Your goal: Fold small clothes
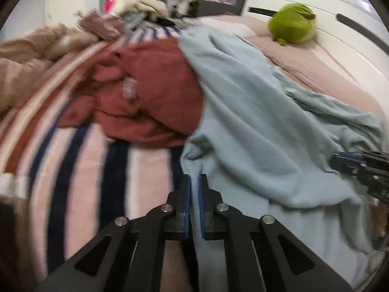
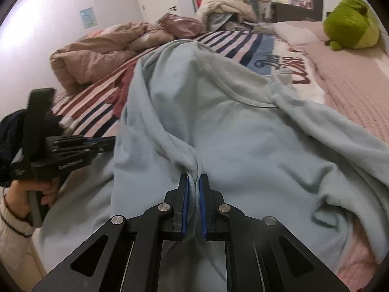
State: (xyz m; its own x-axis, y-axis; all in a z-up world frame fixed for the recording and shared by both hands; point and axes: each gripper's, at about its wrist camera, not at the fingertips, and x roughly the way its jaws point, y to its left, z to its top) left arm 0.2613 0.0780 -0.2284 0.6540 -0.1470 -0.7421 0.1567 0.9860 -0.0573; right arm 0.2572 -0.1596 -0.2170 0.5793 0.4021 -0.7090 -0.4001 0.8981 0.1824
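A light blue sweatshirt [image 1: 245, 121] lies spread over the bed, partly lifted; it fills the right wrist view [image 2: 243, 146]. My left gripper [image 1: 194, 180] is shut on its edge at the left side, and also shows in the right wrist view [image 2: 107, 143]. My right gripper [image 2: 193, 180] is shut on a bunched fold of the sweatshirt, and shows at the right edge of the left wrist view [image 1: 340, 160]. A dark red garment [image 1: 150, 97] lies crumpled to the left of the sweatshirt, partly under it.
A striped pink, navy and red blanket [image 1: 73, 158] covers the bed. A green plush toy [image 2: 350, 24] sits at the far right by the white headboard [image 1: 316, 7]. A brown duvet [image 2: 97, 51] and piled clothes [image 2: 223, 7] lie at the far side.
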